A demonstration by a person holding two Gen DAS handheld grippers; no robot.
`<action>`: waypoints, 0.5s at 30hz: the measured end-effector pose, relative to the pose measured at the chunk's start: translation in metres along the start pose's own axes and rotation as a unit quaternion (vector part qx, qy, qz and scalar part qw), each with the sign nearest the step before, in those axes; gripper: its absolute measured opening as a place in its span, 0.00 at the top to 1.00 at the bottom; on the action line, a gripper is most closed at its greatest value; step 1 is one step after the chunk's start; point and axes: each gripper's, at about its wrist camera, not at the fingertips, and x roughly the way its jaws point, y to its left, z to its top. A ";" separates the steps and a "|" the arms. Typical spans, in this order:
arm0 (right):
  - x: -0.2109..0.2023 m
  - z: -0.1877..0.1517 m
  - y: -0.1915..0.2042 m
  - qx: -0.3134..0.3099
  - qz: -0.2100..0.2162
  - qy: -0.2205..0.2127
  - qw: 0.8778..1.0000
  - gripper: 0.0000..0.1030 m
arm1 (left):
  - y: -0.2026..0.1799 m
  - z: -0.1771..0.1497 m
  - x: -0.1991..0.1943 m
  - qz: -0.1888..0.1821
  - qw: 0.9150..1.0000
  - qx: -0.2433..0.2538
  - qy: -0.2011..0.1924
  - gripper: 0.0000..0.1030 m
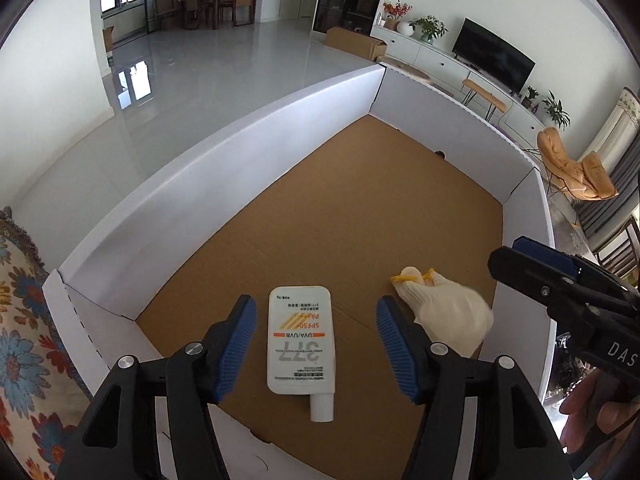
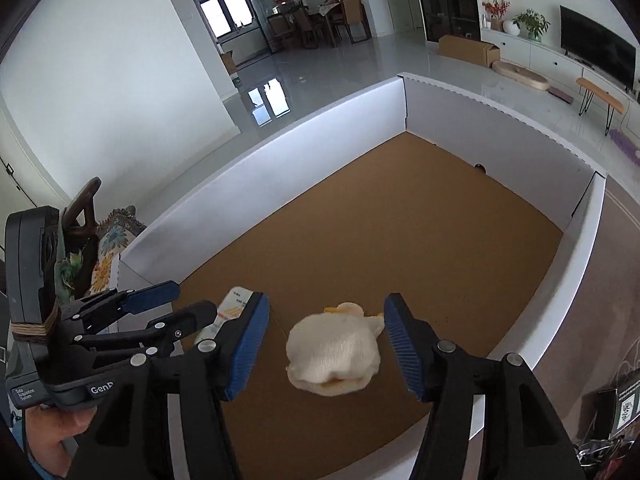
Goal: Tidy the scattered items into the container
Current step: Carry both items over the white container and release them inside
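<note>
Both spread, left claw over sunscreen tube and right claw over rolled glove, both lying near inside container; risk of snagging and dragging them out on withdrawal.

Cardboard tray bearing sunscreen tube, glove.

Right gripper hangs wide open over the cream knitted glove bundle, which lies on the brown cardboard floor of the white-walled box (yellow trim peeking out); left gripper left of that bundle.
</note>
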 end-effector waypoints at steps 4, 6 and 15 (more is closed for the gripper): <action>-0.051 -0.017 0.004 0.002 0.013 -0.054 0.998 0.35 | -0.012 -0.008 -0.025 -0.006 0.999 0.012 -0.041 0.28; -0.084 -0.034 -0.002 -0.002 0.009 -0.087 0.996 0.35 | -0.028 -0.016 -0.046 -0.023 0.997 0.031 -0.065 0.28; -0.236 -0.218 -0.079 -0.016 -0.140 -0.103 0.985 0.35 | -0.182 -0.126 -0.083 -0.179 0.966 0.174 -0.068 0.04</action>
